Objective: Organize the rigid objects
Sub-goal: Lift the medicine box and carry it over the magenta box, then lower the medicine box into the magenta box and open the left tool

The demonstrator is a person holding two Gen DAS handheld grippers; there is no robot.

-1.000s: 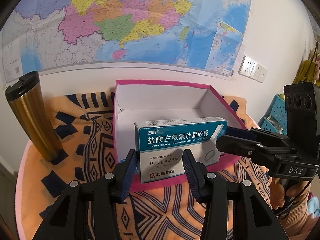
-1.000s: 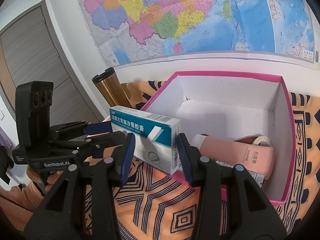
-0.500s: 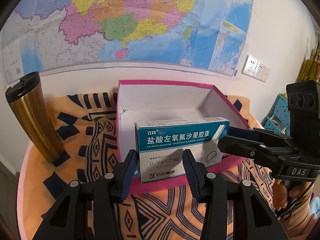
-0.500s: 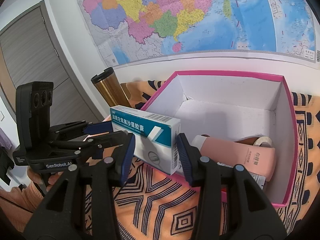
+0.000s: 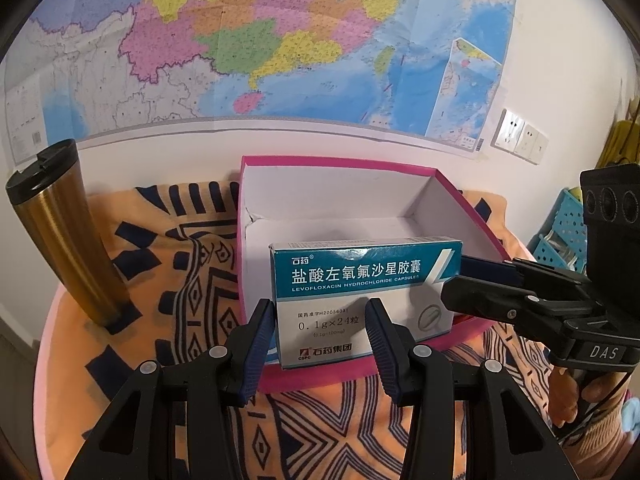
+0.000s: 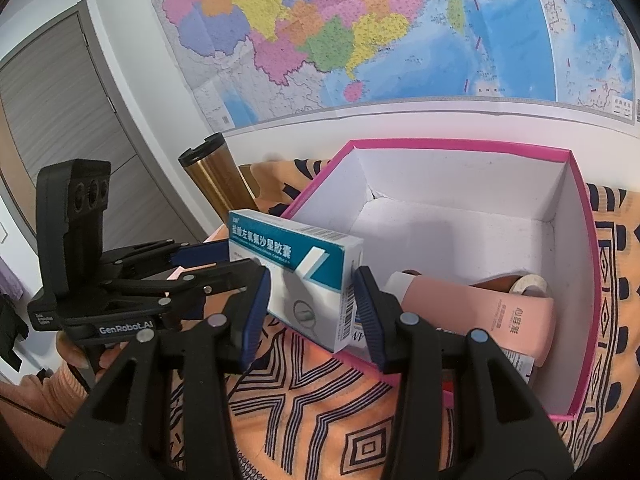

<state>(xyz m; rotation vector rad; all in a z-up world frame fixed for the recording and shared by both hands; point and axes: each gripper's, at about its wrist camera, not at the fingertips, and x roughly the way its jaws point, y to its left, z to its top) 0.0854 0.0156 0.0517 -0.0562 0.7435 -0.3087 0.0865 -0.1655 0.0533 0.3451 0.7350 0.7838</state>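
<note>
Basically both grippers share one medicine box (image 5: pixel 360 280), teal and white, held up over the near rim of the pink box (image 5: pixel 340 160). The left gripper (image 5: pixel 320 328) has its fingers closed on the carton's left end. The right gripper (image 6: pixel 312 304) has its fingers closed on the carton's right, barcode end. The pink box is open-topped and holds a pink tube (image 6: pixel 480 312) lying flat, with a tape roll (image 6: pixel 528 284) just behind it. A gold tumbler (image 5: pixel 64 232) stands upright at the left on the orange patterned cloth (image 5: pixel 160 280) covering the desk. A map (image 5: pixel 280 40) hangs on the wall behind.
</note>
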